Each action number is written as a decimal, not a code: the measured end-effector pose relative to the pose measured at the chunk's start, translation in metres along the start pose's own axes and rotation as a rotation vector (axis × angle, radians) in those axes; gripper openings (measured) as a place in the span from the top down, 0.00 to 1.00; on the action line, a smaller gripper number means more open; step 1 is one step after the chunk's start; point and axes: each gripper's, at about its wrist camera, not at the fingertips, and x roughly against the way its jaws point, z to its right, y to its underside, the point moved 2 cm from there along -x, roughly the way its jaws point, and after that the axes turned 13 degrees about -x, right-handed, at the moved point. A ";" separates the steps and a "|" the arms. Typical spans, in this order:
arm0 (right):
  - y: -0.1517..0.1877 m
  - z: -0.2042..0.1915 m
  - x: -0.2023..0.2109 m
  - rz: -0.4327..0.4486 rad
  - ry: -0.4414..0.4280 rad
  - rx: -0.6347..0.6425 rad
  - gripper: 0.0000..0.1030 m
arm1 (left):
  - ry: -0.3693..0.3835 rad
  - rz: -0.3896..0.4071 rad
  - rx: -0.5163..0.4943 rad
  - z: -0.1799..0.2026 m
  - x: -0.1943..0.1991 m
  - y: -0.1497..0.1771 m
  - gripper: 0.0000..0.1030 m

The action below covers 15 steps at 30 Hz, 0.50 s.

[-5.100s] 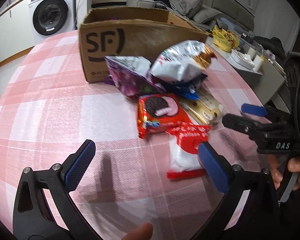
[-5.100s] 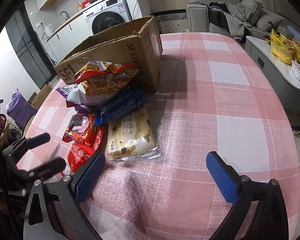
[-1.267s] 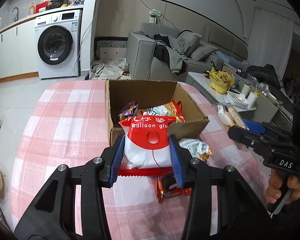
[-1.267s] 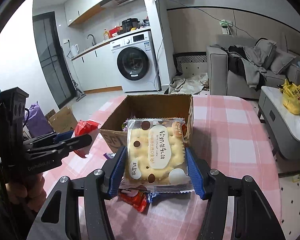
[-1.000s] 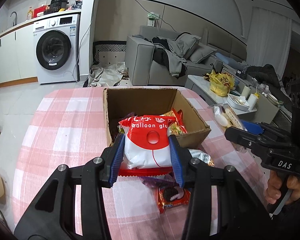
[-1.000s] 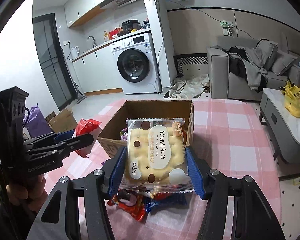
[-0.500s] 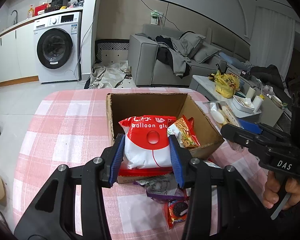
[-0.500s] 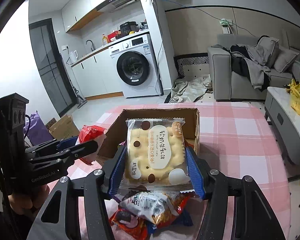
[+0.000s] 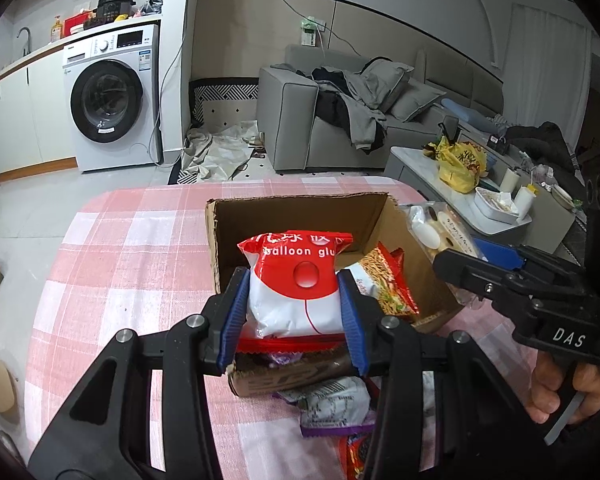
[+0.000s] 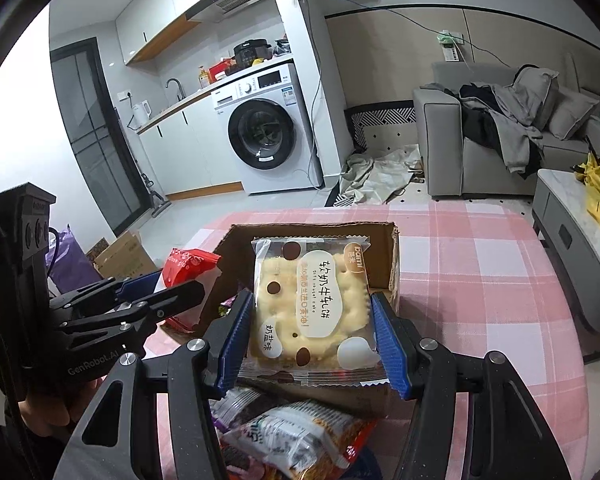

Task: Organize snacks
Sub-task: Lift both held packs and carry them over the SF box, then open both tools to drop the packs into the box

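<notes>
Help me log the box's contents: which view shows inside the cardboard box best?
The left wrist view: the cardboard box shows its floor and a noodle bag. In the right wrist view the biscuit packet hides most of it.

Our left tool (image 9: 294, 316) had black angular arms, silver screw heads and ribbed blue pads (image 9: 233, 316). Our right tool (image 10: 312, 334) matched it. We read white letters "DAS" on one black handle, "GenRobot.AI" on the other.
</notes>
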 end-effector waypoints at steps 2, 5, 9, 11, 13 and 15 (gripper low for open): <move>-0.002 0.001 -0.007 -0.010 -0.004 -0.009 0.43 | 0.000 -0.005 0.004 -0.001 -0.009 -0.003 0.61; -0.005 0.001 -0.016 -0.013 -0.006 -0.010 0.43 | 0.000 -0.020 0.017 -0.007 -0.024 -0.003 0.61; -0.008 0.002 -0.027 -0.019 -0.009 -0.024 0.43 | -0.004 -0.033 0.026 -0.010 -0.040 -0.002 0.61; -0.010 0.003 -0.035 -0.026 -0.008 -0.033 0.43 | -0.010 -0.040 0.026 -0.013 -0.048 -0.001 0.61; -0.011 0.004 -0.040 -0.029 -0.003 -0.033 0.43 | -0.008 -0.041 0.031 -0.017 -0.055 -0.001 0.60; -0.012 0.005 -0.046 -0.039 0.000 -0.034 0.43 | -0.009 -0.045 0.034 -0.020 -0.062 0.000 0.60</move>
